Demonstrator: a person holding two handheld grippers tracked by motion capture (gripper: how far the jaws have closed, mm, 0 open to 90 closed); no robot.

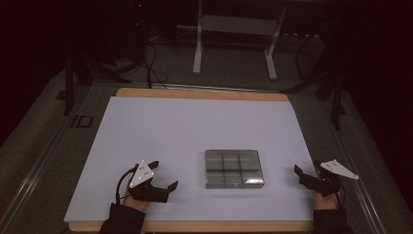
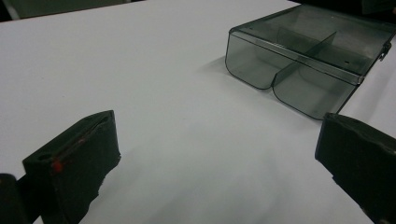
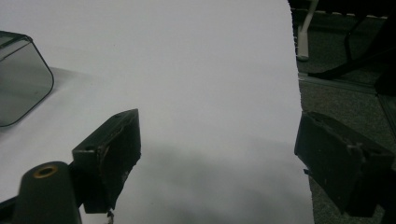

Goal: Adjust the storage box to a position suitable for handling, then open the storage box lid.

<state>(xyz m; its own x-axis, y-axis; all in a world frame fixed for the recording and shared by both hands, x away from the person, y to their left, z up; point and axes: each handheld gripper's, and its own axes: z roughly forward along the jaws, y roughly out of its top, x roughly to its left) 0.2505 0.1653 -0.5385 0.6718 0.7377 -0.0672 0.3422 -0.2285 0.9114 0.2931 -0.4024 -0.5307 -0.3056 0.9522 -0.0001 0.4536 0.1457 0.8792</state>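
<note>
Holding both grippers low near the front edge of the white sheet (image 1: 160,126), box (image 1: 234,168) between them. Left gripper (image 1: 163,175) sits left of the box, jaws wide apart, nothing in them. Left gripper view has the box (image 2: 303,60) ahead and to the right, apart from my jaws, bare sheet between. Right gripper (image 1: 306,171) is at the sheet's right edge, well apart from the box, jaws also spread and empty. Right gripper view catches just a rounded corner of the box (image 3: 21,84) at far left; my right-hand jaw hangs past the sheet edge over grey floor (image 3: 345,102).

Box: smoky clear plastic, lid closed, dividers visible inside, lying flat, slightly right of centre in the sheet's front half. Small latch on its side in the left gripper view.

Room: open sheet behind and left of the box, a narrower strip in front of it. Wooden board (image 1: 195,92) shows along the back and front edges.
</note>
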